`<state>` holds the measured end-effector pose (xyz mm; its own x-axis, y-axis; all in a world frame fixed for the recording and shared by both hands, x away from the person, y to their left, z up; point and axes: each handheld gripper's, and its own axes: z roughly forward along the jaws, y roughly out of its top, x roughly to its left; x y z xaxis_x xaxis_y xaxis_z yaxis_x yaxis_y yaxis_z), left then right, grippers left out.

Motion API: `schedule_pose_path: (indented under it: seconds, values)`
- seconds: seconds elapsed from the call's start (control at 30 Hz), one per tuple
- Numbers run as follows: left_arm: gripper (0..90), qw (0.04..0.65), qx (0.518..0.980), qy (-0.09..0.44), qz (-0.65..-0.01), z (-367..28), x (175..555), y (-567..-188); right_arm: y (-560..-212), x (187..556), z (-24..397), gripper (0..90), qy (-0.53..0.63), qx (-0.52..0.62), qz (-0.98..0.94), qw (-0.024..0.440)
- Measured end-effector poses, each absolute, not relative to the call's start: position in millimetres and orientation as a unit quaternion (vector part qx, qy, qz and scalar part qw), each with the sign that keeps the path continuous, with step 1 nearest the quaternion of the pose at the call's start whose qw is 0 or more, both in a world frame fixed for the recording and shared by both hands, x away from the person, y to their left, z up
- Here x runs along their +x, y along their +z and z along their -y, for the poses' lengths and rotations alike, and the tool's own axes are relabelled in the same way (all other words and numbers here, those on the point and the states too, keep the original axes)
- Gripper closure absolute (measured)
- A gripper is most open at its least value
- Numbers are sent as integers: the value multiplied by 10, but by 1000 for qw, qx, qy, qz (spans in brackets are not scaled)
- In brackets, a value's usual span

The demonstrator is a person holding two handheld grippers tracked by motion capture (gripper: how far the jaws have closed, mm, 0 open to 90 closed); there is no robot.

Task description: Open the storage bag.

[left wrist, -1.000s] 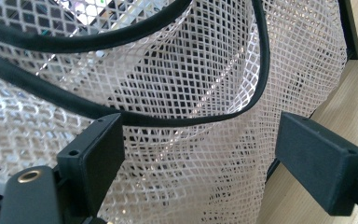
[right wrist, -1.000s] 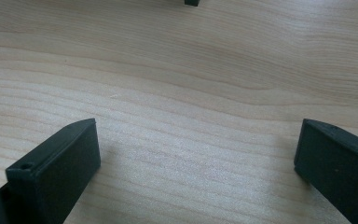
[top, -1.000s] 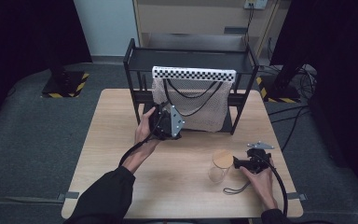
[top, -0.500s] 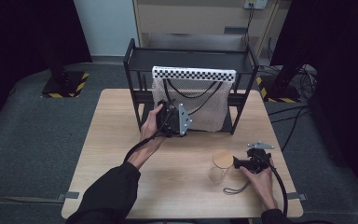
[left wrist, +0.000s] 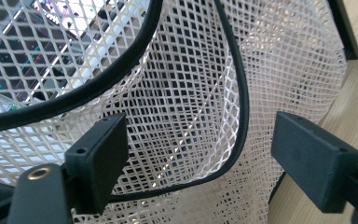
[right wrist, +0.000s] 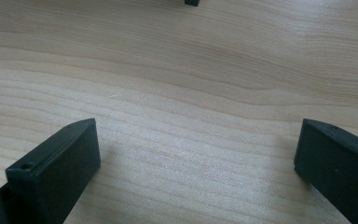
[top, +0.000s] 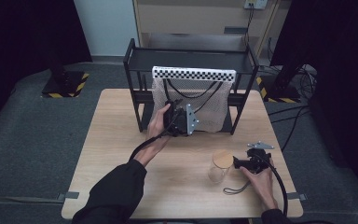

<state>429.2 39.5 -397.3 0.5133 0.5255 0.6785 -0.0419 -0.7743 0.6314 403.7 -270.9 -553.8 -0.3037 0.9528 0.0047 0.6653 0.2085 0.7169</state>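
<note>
Because the mesh bag [top: 191, 100] hanging from the black rack [top: 135, 84] looks light, soft and floppy, the wide-open left gripper [left wrist: 200, 163], close against it, would best pinch its firmer black handle cord [left wrist: 237, 93], while the right gripper [right wrist: 196, 158] rests wide open over the table [top: 121, 140].

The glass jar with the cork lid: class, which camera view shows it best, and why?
The high view. There the glass jar stands upright on the table, beside the right gripper. The right gripper view looks along open fingers at bare wood; the left gripper view faces the mesh bag.
</note>
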Motion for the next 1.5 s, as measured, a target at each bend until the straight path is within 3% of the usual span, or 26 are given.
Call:
schedule_pose_path:
  seconds: [0.33,0.7,1.07,1.17,1.5]
  values:
    - [374,295,828,450,-155,-357,4338,-4056,-5539,4037,2709,2,315,544,-743,228]
    - [617,301,838,423,-167,-372,4344,-4085,-5539,4037,2709,2,315,544,-743,228]
    - [774,308,838,415,-175,-350,4339,-4083,-5539,4037,2709,2,315,544,-743,228]
    - [865,310,837,415,-177,-359,4336,-4079,-5539,4037,2709,2,315,544,-743,228]
    - [882,324,833,408,-185,-413,4295,-4068,-5539,4037,2708,2,315,544,-743,228]
